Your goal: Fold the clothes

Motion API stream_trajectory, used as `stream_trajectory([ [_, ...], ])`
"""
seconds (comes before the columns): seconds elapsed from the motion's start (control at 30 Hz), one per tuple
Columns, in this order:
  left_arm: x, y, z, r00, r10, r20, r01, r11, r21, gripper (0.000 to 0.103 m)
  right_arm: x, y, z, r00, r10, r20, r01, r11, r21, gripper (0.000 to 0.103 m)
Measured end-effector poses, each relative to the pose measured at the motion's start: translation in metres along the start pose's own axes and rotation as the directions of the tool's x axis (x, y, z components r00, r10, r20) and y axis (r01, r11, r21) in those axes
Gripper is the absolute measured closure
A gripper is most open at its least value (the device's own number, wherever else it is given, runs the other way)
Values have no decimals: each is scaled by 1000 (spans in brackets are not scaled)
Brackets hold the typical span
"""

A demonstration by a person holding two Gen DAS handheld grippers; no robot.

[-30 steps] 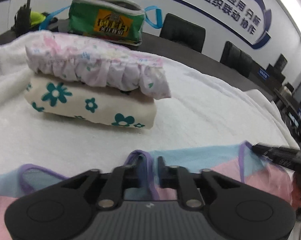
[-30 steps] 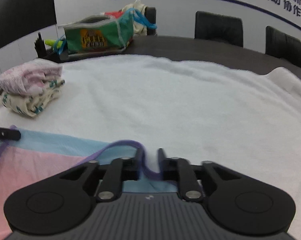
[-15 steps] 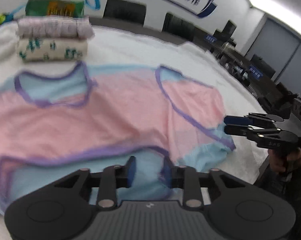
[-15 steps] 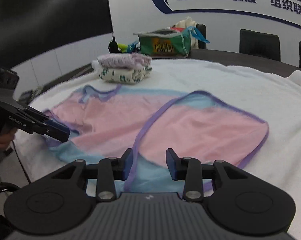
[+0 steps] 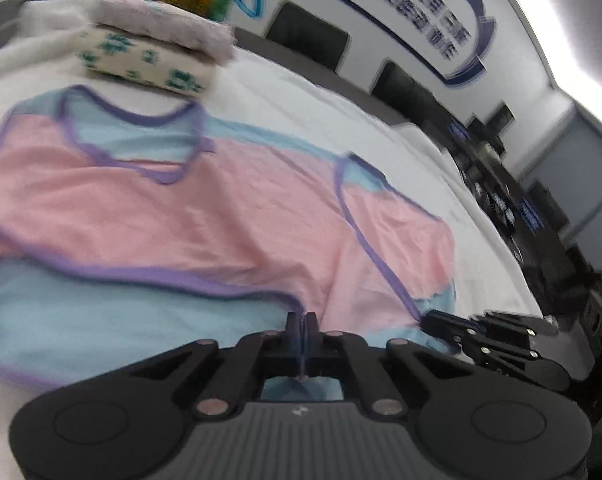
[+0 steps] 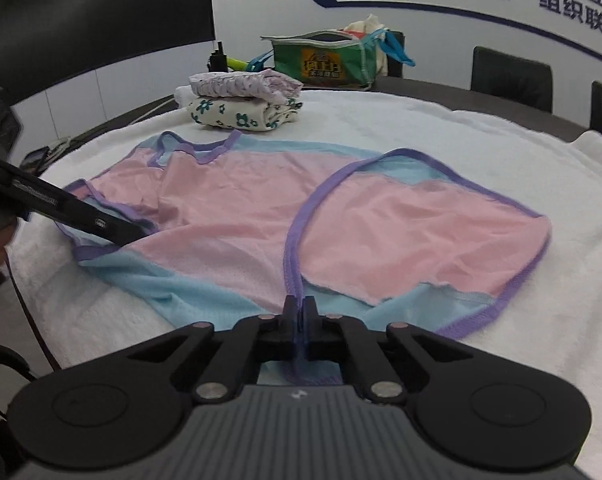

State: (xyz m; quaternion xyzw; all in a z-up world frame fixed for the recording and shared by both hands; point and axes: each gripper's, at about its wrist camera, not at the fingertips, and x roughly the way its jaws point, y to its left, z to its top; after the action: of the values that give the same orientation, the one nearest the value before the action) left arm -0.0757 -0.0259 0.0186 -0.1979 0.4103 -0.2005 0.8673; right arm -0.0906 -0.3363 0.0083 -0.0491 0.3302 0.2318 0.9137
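Both tools have drawn back toward the near edge since a second ago, so the whole pink and blue shirt (image 6: 237,208) now shows spread flat on the white towel (image 6: 441,128) that covers the bench; their jaws have just been closing and now pinch fabric; the left tool (image 5: 301,322) is clamped tight on the blue hem where the purple trim ends, and the right tool (image 6: 299,306) is clamped on the purple-trimmed edge at the bottom of the shirt's other side; the right tool also shows low at the right of the left wrist view, its tips at the shirt's blue corner; beyond the neckline sits a stack of folded clothes (image 6: 241,100), a frilled pink piece on top of a cream one with teal flowers; behind that stands a green bag (image 6: 325,60) with blue handles, with black chairs (image 6: 509,76) along the wall.
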Motion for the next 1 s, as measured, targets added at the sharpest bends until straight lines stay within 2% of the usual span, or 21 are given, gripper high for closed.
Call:
stream_trajectory([
  [0.13,-14,17,-13,999,21,33,-18,997,-75,103,-3,-4,-3,1000,-21,-19,21,1000,-3,102],
  [0.2,-17,16,-12,999,-9,50,13,997,-77,102,-7,-2,0,1000,-28,-3,27,1000,-15,96],
  [0.23,-16,12,-10,999,-19,43,22,997,-68,92,-10,-1,2,1000,-30,6,30,999,-20,93],
  [0.27,-15,8,-8,999,-28,34,30,998,-58,74,-13,0,4,999,-31,22,31,999,-19,88],
  [0.3,-13,3,-6,999,-42,35,43,999,-34,65,-16,-1,8,999,-29,44,29,1000,-11,82],
  [0.33,-12,-1,-5,998,-40,46,41,999,-12,58,-17,0,13,998,-22,64,22,1000,-1,81],
  [0.43,-5,-4,-1,998,4,57,-5,1000,7,61,-11,5,35,994,16,109,-18,1000,21,80],
  [0.53,-6,8,1,996,40,78,-36,998,-45,63,14,17,66,989,88,117,-91,996,17,80],
  [0.6,-11,17,0,992,73,98,-65,994,-83,69,43,30,91,985,152,80,-154,988,16,80],
  [0.73,-24,44,-1,989,68,128,-45,983,-179,71,108,56,126,963,268,-43,-265,963,52,80],
  [0.77,-26,50,1,989,65,135,-36,978,-206,71,122,64,131,960,275,-58,-273,961,36,83],
  [0.8,-28,56,2,988,62,141,-27,972,-233,70,134,70,134,962,262,-70,-261,965,21,96],
  [0.83,-25,54,3,989,55,136,-23,974,-225,71,145,75,137,968,236,-81,-236,972,6,98],
  [0.9,-20,47,6,991,41,124,-16,980,-200,70,158,75,141,973,205,-106,-205,979,19,98],
  [0.97,-14,41,8,993,28,111,-8,985,-174,71,152,69,145,970,228,-84,-225,973,46,96],
  [1.0,-12,43,8,994,16,105,8,976,-219,71,146,67,149,968,243,-62,-242,970,36,92],
])
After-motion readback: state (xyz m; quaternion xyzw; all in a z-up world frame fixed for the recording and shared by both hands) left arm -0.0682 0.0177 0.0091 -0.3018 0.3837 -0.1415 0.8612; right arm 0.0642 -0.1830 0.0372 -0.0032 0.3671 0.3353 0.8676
